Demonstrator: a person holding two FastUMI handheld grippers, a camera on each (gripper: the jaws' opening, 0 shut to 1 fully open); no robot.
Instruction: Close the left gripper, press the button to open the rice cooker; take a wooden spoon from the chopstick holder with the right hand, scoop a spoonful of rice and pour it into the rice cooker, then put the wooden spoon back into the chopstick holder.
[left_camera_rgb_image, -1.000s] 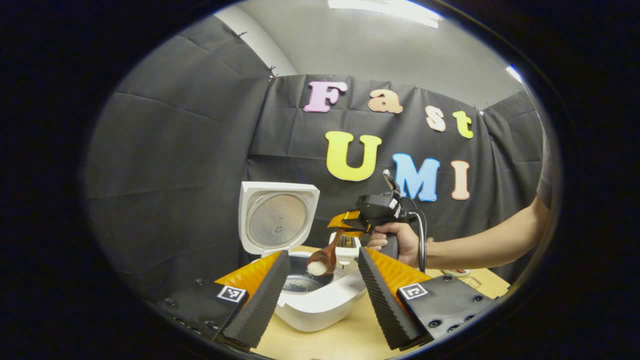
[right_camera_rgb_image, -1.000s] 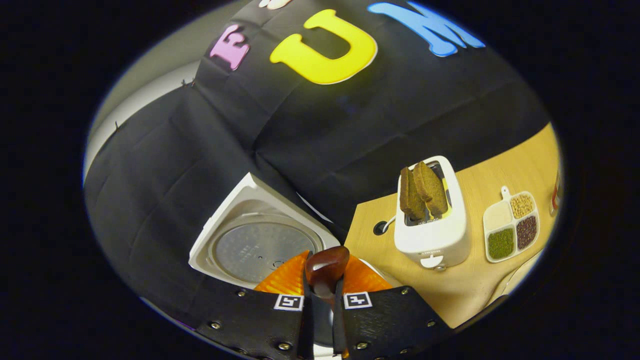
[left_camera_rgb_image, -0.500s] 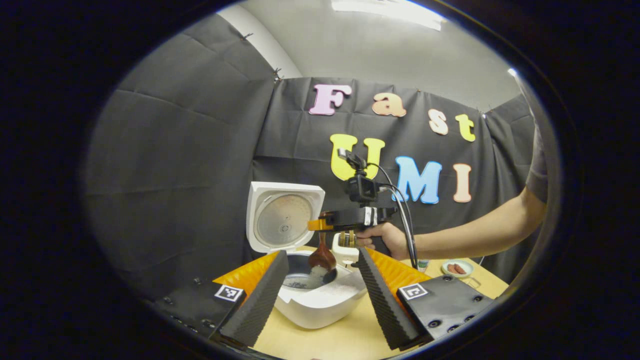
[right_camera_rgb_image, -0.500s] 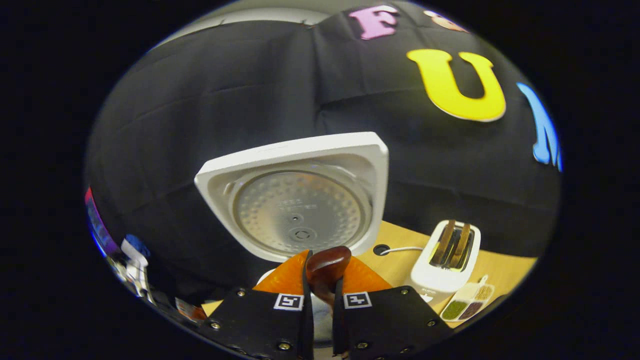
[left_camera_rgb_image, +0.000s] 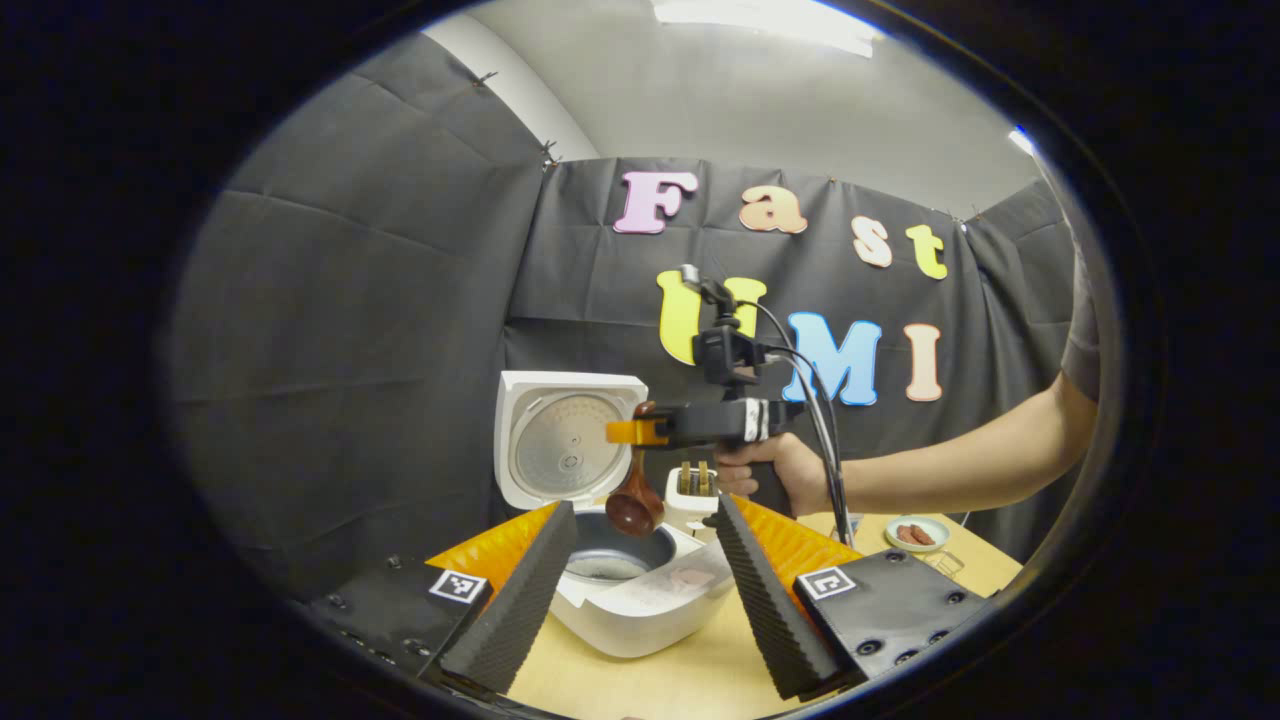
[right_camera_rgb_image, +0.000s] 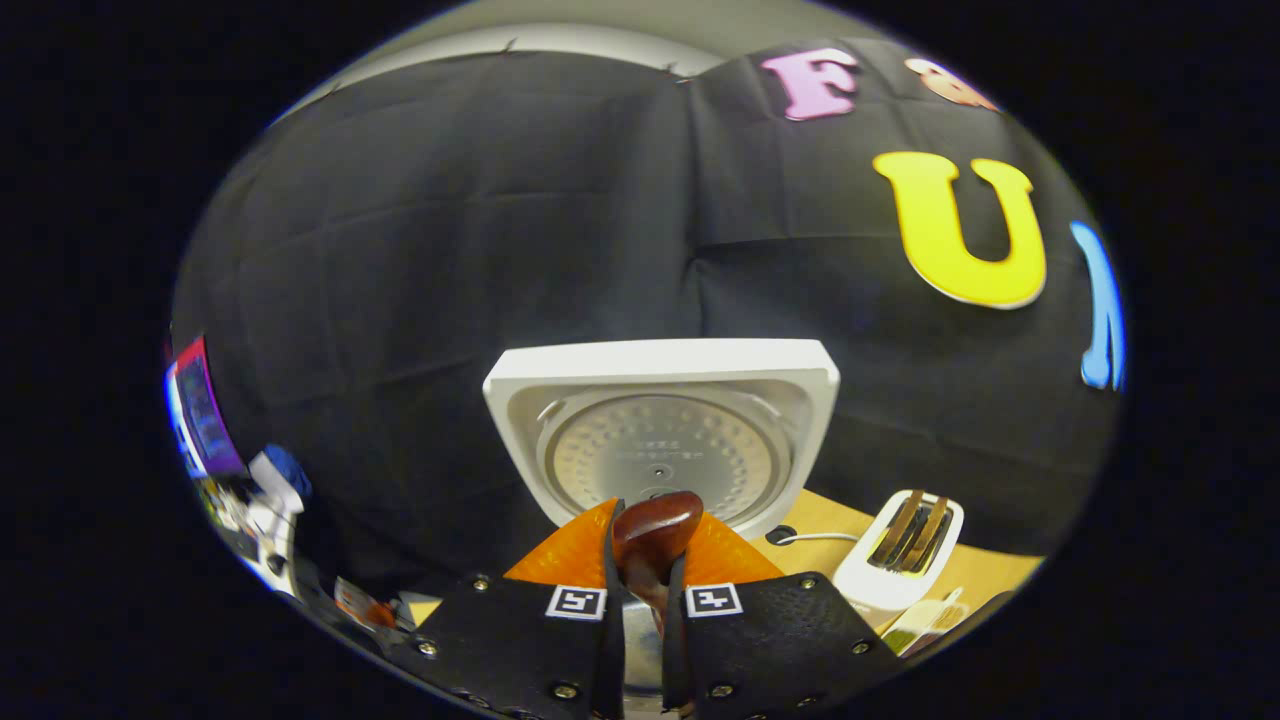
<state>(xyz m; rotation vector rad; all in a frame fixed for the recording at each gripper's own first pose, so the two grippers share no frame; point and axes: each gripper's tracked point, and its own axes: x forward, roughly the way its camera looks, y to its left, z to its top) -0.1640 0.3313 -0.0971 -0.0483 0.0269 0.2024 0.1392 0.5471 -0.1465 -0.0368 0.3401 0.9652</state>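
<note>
Rice cooker (left_camera_rgb_image: 640, 590) is sitting on the desk (left_camera_rgb_image: 700, 680) with its lid (left_camera_rgb_image: 565, 440) standing open, framed between the widely parted, empty fingers of the left gripper (left_camera_rgb_image: 640, 590). Above the pot, the right gripper (left_camera_rgb_image: 625, 432) is hanging with its fingers clamping the handle of the wooden spoon (left_camera_rgb_image: 634, 505), whose bowl is dangling just over the cooker's opening. Behind it a toaster (left_camera_rgb_image: 692, 492) is standing on the desk, and a small dish (left_camera_rgb_image: 917, 533) is lying off to the right.

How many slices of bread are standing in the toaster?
2. Both stand upright side by side in the slots of the toaster, one bread slice left, the other bread slice right, beside the rice cooker.
</note>
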